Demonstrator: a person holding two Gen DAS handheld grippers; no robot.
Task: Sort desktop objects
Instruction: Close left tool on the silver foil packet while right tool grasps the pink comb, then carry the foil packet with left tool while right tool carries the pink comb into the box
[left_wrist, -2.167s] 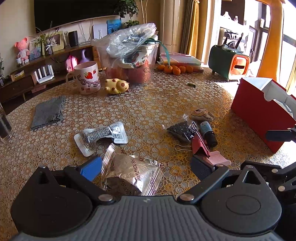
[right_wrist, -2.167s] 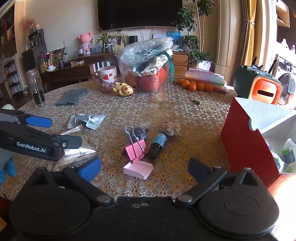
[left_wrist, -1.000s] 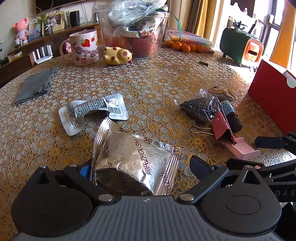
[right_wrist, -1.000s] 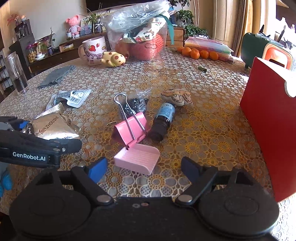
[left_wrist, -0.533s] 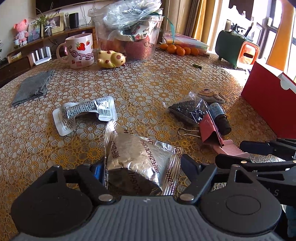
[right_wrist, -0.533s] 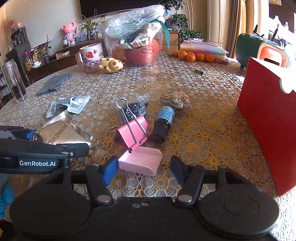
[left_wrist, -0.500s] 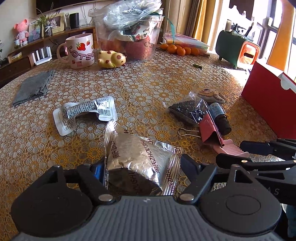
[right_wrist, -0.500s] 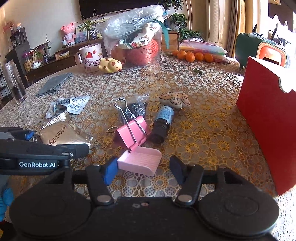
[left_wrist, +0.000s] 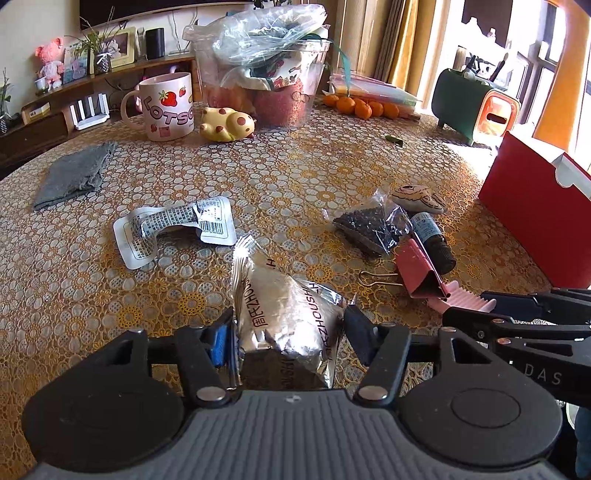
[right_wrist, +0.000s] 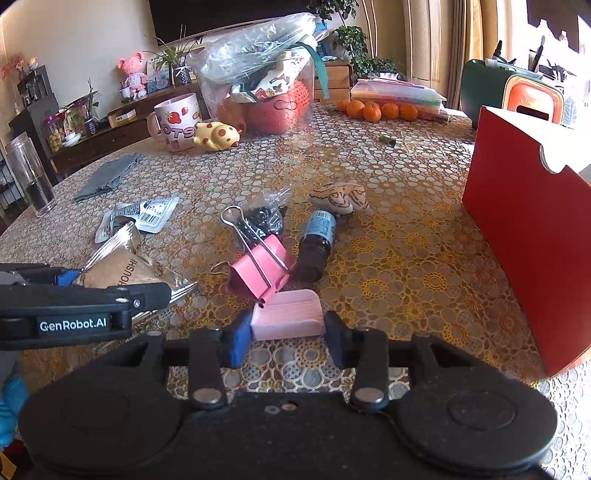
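My left gripper (left_wrist: 286, 338) is shut on a silver foil snack packet (left_wrist: 284, 314), squeezed between its pads at the table's near edge; the packet also shows in the right wrist view (right_wrist: 129, 269). My right gripper (right_wrist: 286, 328) is shut on a pink ribbed eraser-like block (right_wrist: 286, 314), also seen in the left wrist view (left_wrist: 465, 299). Just beyond it lie a pink binder clip (right_wrist: 262, 269), a small dark bottle with a blue label (right_wrist: 316, 243), a clear bag of black beads (right_wrist: 266, 216) and a beige patterned stone (right_wrist: 340, 197). A white sachet (left_wrist: 173, 230) lies left.
A red open box (right_wrist: 532, 229) stands at the right. At the back are a strawberry mug (left_wrist: 168, 105), a yellow spotted toy (left_wrist: 227, 123), a clear tub with a plastic bag (left_wrist: 266, 66), oranges (left_wrist: 360, 107) and a grey cloth (left_wrist: 75, 175). A glass (right_wrist: 27, 177) stands far left.
Both grippers have closed: the left's pads now squeeze the foil packet and the right's pads now clamp the pink block. Both have moved in lower and closer.
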